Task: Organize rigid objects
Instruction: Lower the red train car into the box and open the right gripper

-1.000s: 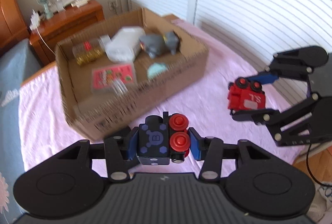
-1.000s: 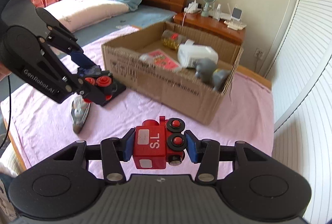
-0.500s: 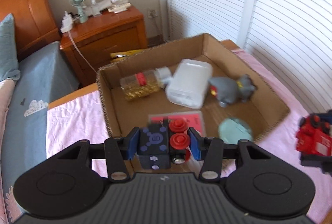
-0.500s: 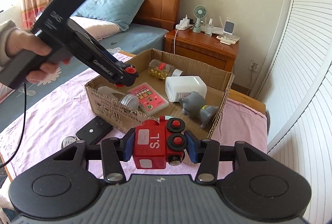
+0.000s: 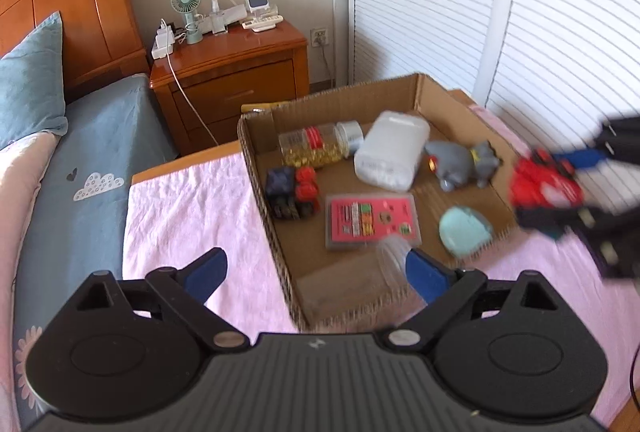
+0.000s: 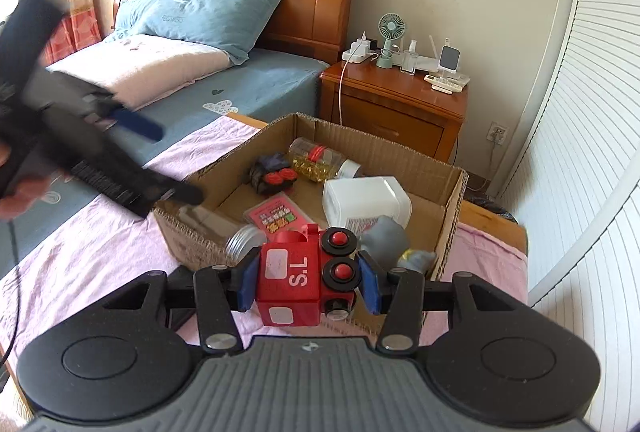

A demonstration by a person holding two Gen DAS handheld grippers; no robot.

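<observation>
While the left hand-held gripper [image 5: 316,274] opens, empty, above the cardboard box [image 5: 280,232], the right hand-held gripper [image 6: 306,282] clamps a red toy train [image 6: 298,282]; a dark toy train [image 5: 292,190] lies in the box ahead of the left.

corrugated cardboard box [image 5: 452,100], glossy wooden nightstand [image 5: 240,72]

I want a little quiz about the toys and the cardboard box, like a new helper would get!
1. True or false: the dark blue toy train car with red wheels lies inside the brown cardboard box.
2. Which thing does the right gripper hold between its fingers: A) the grey toy animal, B) the red toy train engine marked S.L, C) the white plastic container?
3. Fill in: the left gripper has ______ between its fingers, and its jaws are opening.

Key: 1 true; 2 B; 3 nothing.
</observation>
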